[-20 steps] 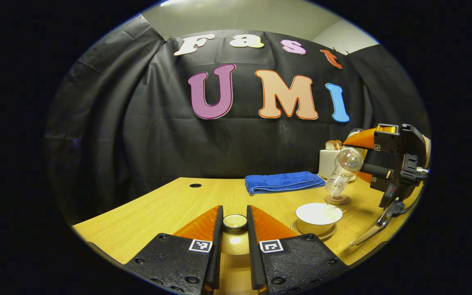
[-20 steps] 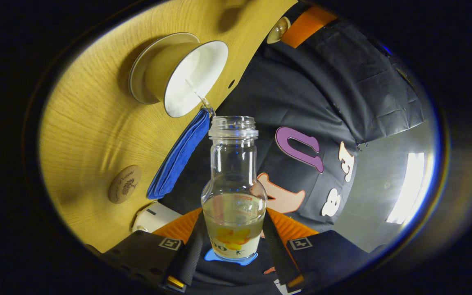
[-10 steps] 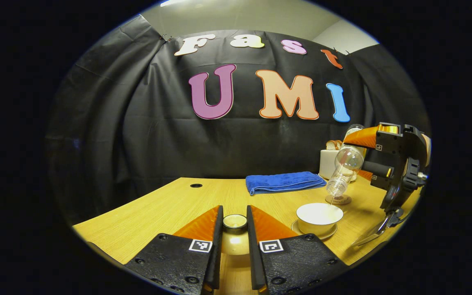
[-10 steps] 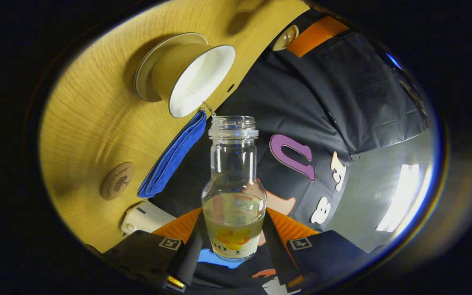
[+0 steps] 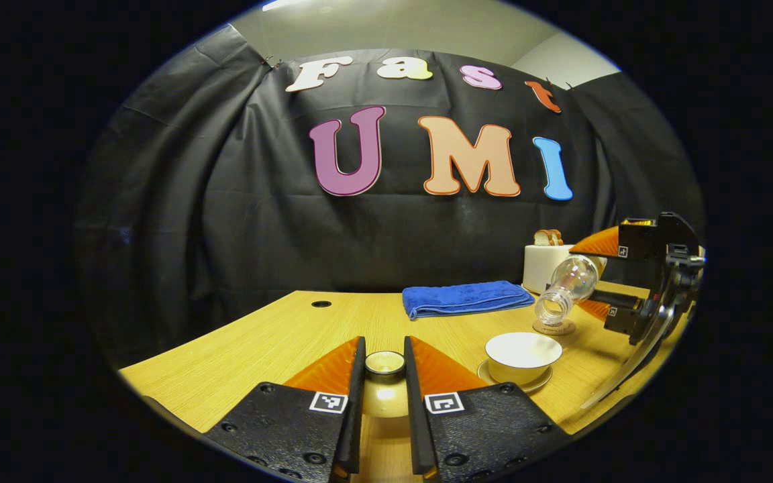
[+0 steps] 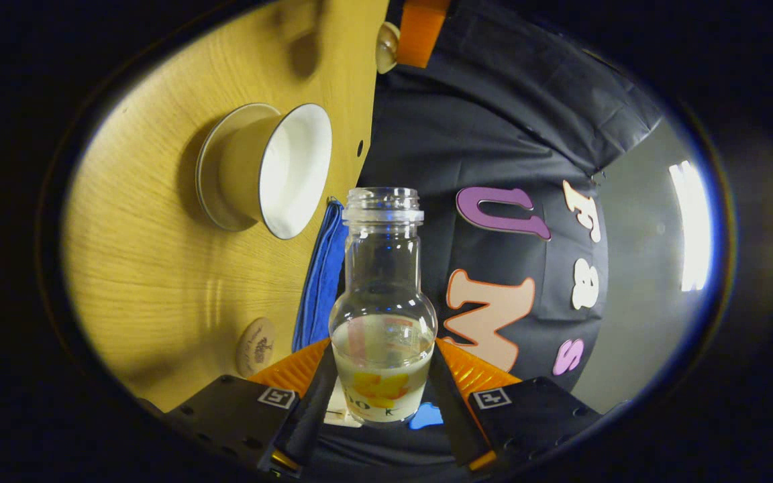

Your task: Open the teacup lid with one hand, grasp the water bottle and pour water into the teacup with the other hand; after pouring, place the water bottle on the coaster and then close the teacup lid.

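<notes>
Right gripper (image 6: pixel 381 402) is clamped on the bottle (image 6: pixel 382 315), both fingers pressed to its lower body. I read the bottle as tipped well off upright, mouth uncapped and no stream visible — some water sits in it. In the left gripper view its mouth hangs above the coaster (image 5: pixel 553 327), just behind the cup (image 5: pixel 523 355). Left gripper (image 5: pixel 384 386) is closed on the lid (image 5: pixel 384 363), held off to the cup's side.

Risks as I judge them:
- Righting too slowly — drips fall on the table (image 5: pixel 279 342).
- Setting down off-centre — the bottle rocks on the coaster edge.
- Glass slipping between the fingers.
</notes>
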### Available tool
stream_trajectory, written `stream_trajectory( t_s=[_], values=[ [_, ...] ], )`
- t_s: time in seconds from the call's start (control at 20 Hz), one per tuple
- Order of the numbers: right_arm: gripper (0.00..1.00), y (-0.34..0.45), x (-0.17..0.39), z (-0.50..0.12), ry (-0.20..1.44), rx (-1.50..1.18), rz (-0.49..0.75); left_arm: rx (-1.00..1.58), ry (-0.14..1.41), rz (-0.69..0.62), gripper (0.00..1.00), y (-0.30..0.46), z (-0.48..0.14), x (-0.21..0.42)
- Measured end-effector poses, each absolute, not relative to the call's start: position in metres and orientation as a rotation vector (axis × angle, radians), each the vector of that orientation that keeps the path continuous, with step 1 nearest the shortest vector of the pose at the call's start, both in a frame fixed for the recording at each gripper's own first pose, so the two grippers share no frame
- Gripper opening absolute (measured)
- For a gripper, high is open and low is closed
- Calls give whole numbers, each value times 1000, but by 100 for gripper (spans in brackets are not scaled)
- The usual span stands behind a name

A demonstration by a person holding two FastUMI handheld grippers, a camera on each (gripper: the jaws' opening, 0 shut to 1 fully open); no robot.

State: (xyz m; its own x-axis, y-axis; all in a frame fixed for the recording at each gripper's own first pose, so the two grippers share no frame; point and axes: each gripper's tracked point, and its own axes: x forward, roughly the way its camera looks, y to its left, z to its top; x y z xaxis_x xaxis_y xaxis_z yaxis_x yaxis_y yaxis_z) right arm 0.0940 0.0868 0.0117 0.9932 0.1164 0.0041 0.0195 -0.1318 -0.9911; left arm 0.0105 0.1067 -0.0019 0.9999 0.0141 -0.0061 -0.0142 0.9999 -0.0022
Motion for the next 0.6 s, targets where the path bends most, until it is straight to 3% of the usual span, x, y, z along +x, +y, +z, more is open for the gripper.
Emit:
stream_trajectory(
  t_s=[0.15, 0.2, 0.35, 0.6],
  values=[
    [82, 74, 91, -4, -4, -1507, 92, -2, 6, 14, 27, 107, -2, 9],
    [77, 66, 91, -7, 32, -1432, 91, -2, 7, 14, 27, 107, -2, 10],
    [77, 52, 92, -15, 131, -1178, 92, -3, 6, 14, 27, 107, -2, 9],
    [80, 29, 102, -5, 165, -877, 58, -3, 6, 15, 27, 108, -3, 10]
  ],
)
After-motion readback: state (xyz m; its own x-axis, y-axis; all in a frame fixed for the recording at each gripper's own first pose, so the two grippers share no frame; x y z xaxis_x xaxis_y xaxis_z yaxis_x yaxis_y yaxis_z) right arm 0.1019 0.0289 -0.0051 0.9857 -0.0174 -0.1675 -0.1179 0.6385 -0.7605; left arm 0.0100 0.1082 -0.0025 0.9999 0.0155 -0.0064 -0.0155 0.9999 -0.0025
